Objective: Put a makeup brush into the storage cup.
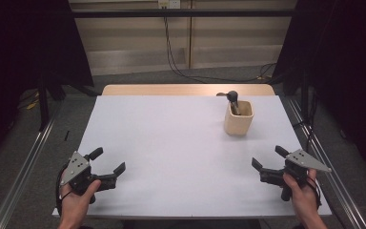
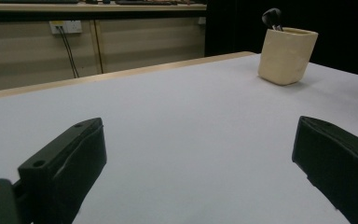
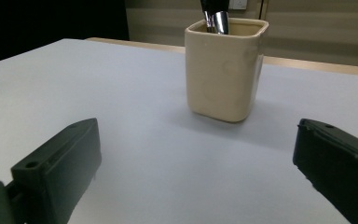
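Held low at the bottom left of the high view: left gripper (image 1: 108,161), jaws spread wide with nothing between them, grey three-cornered plate on top, the person's left hand (image 1: 76,198) wrapped around its body. Held low at the bottom right of the same view: right gripper (image 1: 269,159), jaws likewise parted and empty, gripped from below by the right hand (image 1: 302,191). Both kept over the near edge of the white table (image 1: 171,143), well apart from each other and pointing inward.

Seen along the left gripper (image 2: 198,158) in its own view: two black jaws rising at the lower corners, bare tabletop between them, cream cup (image 2: 287,56) far off at the upper right. Seen along the right gripper (image 3: 196,158) in its own view: same wide gap between the jaws, cream cup (image 3: 223,70) nearer, upper centre, upright on the table.

Farther up in the high view, right of centre: cream cup (image 1: 238,117), square-mouthed, standing upright near the far edge, well apart from both grippers. Stood inside it and leaning toward the far left: dark-handled utensil (image 1: 232,98), metal neck visible at the rim in the right gripper view (image 3: 216,18).

Beyond the table: pale wall with cables (image 1: 171,47) hanging down to the floor.
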Available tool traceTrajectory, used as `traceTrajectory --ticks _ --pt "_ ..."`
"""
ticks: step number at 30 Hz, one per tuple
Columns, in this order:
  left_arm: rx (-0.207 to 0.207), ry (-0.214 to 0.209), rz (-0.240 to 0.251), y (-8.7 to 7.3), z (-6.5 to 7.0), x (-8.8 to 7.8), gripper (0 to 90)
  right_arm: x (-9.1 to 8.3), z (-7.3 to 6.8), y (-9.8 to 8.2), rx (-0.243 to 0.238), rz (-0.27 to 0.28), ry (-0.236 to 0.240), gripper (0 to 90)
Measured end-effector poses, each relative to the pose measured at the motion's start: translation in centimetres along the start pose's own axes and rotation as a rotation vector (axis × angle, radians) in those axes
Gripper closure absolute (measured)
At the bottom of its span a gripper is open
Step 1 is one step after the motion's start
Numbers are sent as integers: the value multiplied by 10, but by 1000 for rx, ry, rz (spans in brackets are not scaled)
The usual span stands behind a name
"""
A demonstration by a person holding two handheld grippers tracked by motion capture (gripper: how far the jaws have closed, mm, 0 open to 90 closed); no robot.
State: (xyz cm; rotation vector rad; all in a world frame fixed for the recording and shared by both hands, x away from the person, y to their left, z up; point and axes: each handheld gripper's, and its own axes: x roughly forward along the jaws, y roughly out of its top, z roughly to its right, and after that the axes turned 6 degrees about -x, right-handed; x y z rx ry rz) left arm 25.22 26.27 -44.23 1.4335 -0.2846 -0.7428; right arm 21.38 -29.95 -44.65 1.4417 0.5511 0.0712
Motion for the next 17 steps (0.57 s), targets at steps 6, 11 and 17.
traceTrajectory --ticks 6,11,17 --pt "0 -3 -11 -2 1 -1 28 -9 1 -5 -3 1 -8 4" --pt "-1 -14 -14 -2 2 -1 27 -9 -1 -9 -20 6 19 0" --pt "4 -10 -27 -2 3 0 27 -2 -1 -9 -19 -4 13 0"
